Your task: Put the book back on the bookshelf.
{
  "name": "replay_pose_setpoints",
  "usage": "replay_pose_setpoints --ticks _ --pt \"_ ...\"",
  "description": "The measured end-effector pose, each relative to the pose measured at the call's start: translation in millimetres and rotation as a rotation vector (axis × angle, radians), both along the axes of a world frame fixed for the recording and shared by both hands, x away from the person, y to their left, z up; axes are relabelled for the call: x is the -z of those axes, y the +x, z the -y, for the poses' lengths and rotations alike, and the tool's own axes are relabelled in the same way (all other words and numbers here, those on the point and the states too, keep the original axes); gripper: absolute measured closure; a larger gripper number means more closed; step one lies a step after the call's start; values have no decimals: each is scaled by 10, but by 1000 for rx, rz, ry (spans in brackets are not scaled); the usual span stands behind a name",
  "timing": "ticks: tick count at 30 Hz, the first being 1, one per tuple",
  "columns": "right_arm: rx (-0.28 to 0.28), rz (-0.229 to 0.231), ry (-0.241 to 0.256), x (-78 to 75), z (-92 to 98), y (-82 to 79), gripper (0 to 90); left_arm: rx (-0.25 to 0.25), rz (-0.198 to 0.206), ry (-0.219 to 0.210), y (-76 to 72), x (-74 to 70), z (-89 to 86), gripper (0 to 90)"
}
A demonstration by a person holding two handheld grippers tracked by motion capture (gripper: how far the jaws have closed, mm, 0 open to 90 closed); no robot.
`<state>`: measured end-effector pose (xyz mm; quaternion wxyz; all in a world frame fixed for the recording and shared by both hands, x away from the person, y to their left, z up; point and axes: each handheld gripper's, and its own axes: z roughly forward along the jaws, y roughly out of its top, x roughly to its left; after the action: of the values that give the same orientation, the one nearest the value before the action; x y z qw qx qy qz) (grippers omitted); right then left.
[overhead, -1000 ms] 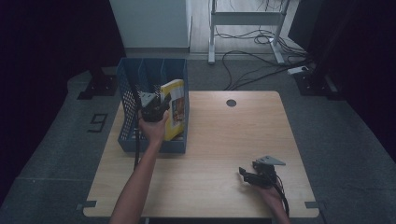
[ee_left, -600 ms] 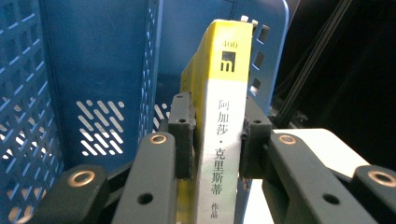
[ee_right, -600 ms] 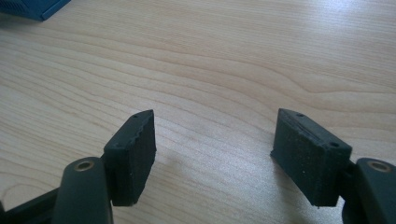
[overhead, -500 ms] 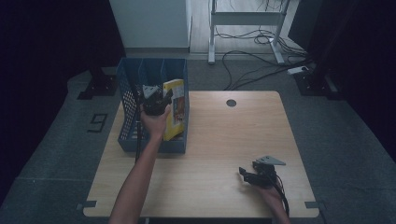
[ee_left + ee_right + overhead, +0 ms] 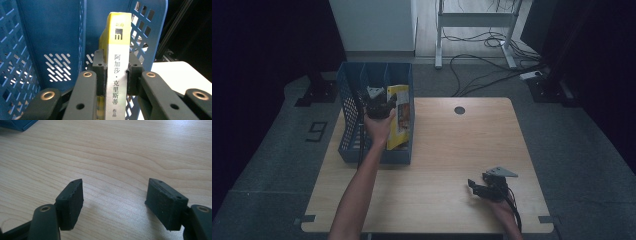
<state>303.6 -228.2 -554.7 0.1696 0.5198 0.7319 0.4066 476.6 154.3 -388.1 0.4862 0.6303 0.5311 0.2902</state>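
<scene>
Left gripper (image 5: 115, 72) is clamped on the spine of a yellow book (image 5: 117, 75), jaws pinching it from both sides about mid-spine. In the high view the book (image 5: 398, 117) stands in the rightmost slot of the blue rack (image 5: 348, 145), against the rack's right wall, leaning slightly. The left gripper (image 5: 379, 107) sits at the book's top edge, over the rack. The rack is on the left part of the table (image 5: 452, 150).

Right gripper (image 5: 117, 202) is idle, jaws wide apart, nothing between them, hovering just over bare wood. In the high view it (image 5: 487, 189) is well apart from the rack, near the table's front right corner.

Step in hand, as I read it: moving the book in or out of the rack slot; can't tell which direction from these frames.

To do it well:
- Keep the squeeze firm. The grip is on the narrow spine only, so the book could pivot or fan open.
- Move straight along the slot, parallel to the rack's divider, so the cover doesn't catch on the perforated wall (image 5: 143, 37).
- Keep the book upright, no twisting at the wrist.
- The rack is light plastic and may drag or tip with the book; the right gripper could brace the rack's front edge if it shifts.
</scene>
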Motion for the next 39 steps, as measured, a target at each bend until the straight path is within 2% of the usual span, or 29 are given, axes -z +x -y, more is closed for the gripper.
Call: replay_pose_setpoints --ticks 8,16,24,28,32,39 --pt "0 -3 3 -1 4 0 291 2 25 -2 -5 0 31 757" --pt "-3 -1 5 0 6 2 291 -19 89 -25 -9 -24 31 759" --pt "0 -1 0 0 4 -3 291 -30 133 -42 16 66 76 759" --pt "1 0 -3 -1 5 -6 291 -21 139 -53 -4 99 90 758" --pt "-1 3 -12 -1 -4 -7 290 -18 146 -35 -41 105 93 757" --pt "1 2 -11 0 -4 -12 290 4 138 -37 -168 108 61 753"
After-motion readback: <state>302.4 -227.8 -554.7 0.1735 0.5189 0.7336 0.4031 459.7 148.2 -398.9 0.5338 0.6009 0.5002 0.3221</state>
